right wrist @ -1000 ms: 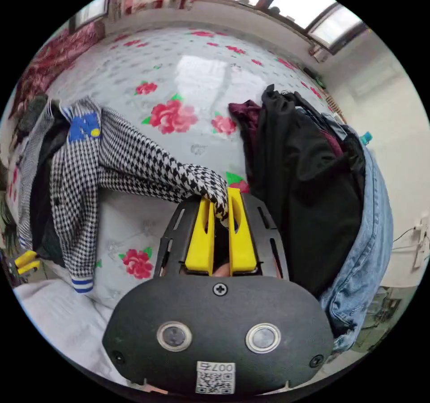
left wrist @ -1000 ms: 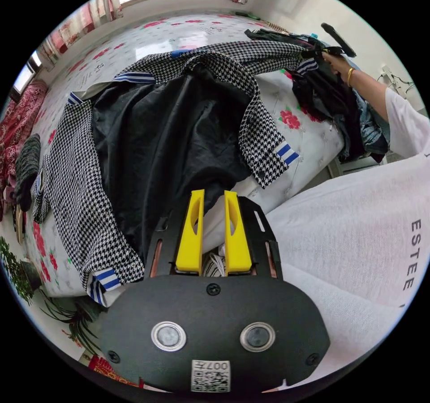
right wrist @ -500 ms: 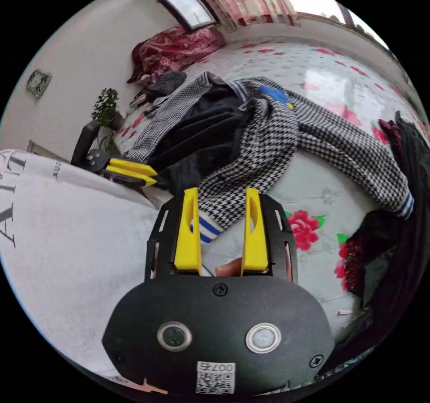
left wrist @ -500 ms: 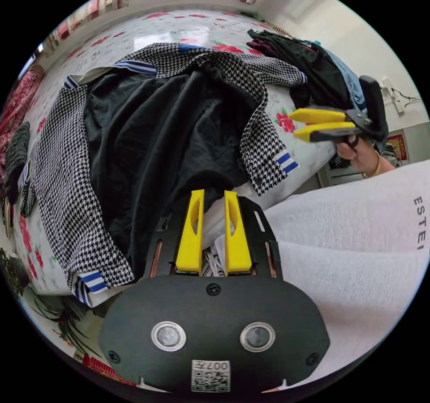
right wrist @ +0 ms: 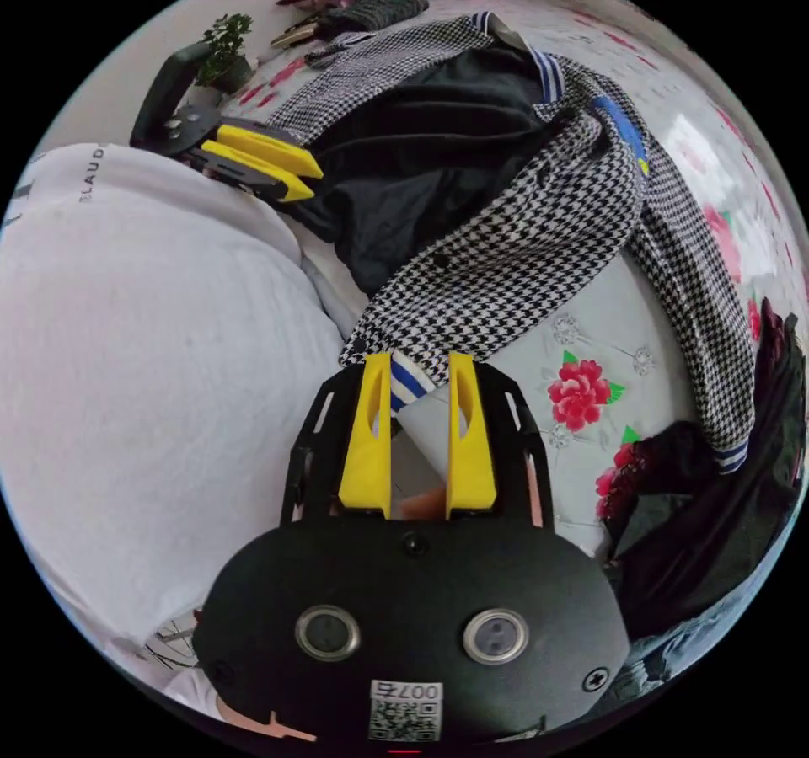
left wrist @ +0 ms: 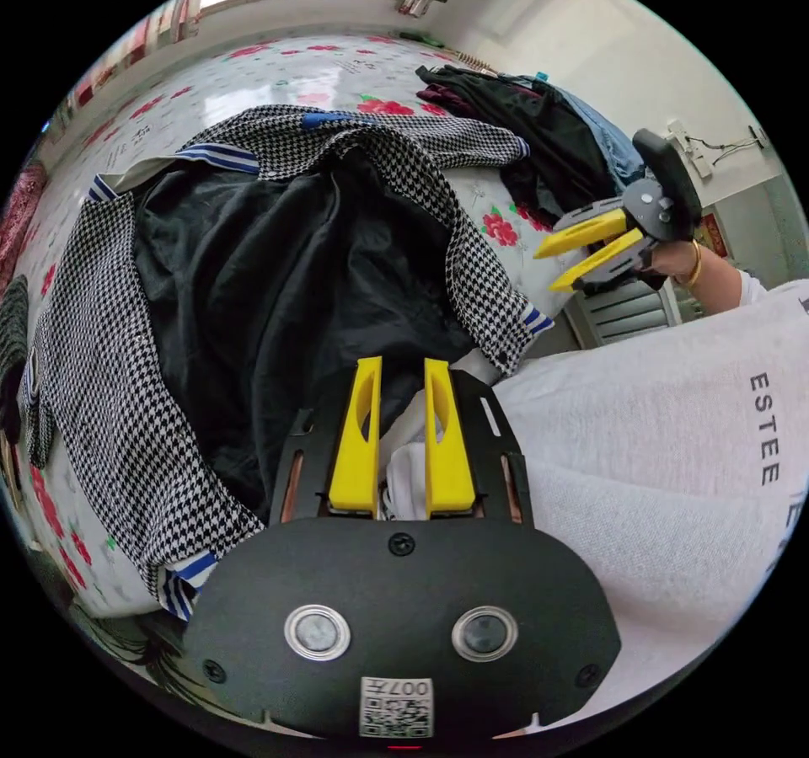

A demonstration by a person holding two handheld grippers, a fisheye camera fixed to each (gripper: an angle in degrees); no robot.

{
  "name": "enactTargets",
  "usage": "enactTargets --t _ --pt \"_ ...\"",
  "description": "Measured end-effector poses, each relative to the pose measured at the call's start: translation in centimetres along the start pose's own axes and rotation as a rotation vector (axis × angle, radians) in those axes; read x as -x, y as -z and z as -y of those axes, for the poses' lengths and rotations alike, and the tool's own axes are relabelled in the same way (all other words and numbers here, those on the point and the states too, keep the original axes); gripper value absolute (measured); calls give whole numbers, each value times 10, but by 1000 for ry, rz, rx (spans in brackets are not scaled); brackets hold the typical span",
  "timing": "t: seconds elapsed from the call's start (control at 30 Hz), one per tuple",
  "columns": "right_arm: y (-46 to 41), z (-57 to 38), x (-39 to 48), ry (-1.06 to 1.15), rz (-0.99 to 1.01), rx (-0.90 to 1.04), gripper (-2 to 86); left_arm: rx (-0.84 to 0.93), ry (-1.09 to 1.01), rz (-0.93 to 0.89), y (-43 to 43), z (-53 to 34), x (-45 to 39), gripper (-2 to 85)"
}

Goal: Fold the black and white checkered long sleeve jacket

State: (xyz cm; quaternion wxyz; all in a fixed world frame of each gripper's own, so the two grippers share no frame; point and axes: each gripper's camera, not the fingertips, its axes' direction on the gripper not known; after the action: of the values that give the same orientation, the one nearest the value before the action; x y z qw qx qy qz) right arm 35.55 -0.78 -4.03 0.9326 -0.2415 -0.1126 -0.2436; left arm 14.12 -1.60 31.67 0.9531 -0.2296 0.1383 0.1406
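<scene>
While the checkered jacket (left wrist: 126,387) lies spread open on the bed (left wrist: 278,67), its black lining (left wrist: 278,286) faces up and its houndstooth front panels fall to either side of that lining. One sleeve (left wrist: 455,130) of the jacket stretches across the flowered bedcover toward a pile of dark clothes (left wrist: 556,135), with a blue-striped cuff at its end.

Beside the jacket's near hem, the left gripper (left wrist: 401,366) hovers with its yellow jaws slightly apart and nothing between them; the tips sit over the edge of the black lining. In the right gripper view, the right gripper (right wrist: 419,362) points at the jacket's striped hem corner (right wrist: 409,379), which lies between the parted jaws, but whether they press on it I cannot tell. In the left gripper view this same gripper shows beyond the jacket's front edge, held in a hand (left wrist: 674,257), its jaws apart and clear of the cloth. A person's white shirt (left wrist: 657,455) fills the space next to the jacket's hem.
</scene>
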Motion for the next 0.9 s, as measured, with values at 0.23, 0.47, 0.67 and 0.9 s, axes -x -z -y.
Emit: enactTargets --t 0.23,0.47,0.67,0.9 --pt "41 115 -40 -7 -281 -210 74 67 -262 -93 -27 46 -27 112" --pt "-49 213 -90 33 -346 98 73 191 -435 -114 -71 94 -44 142" --pt "-46 214 -137 23 -281 170 45 263 -582 -10 -97 96 -52 23" --pt "51 183 -243 -348 261 -213 9 -11 -434 -261 12 94 7 -4"
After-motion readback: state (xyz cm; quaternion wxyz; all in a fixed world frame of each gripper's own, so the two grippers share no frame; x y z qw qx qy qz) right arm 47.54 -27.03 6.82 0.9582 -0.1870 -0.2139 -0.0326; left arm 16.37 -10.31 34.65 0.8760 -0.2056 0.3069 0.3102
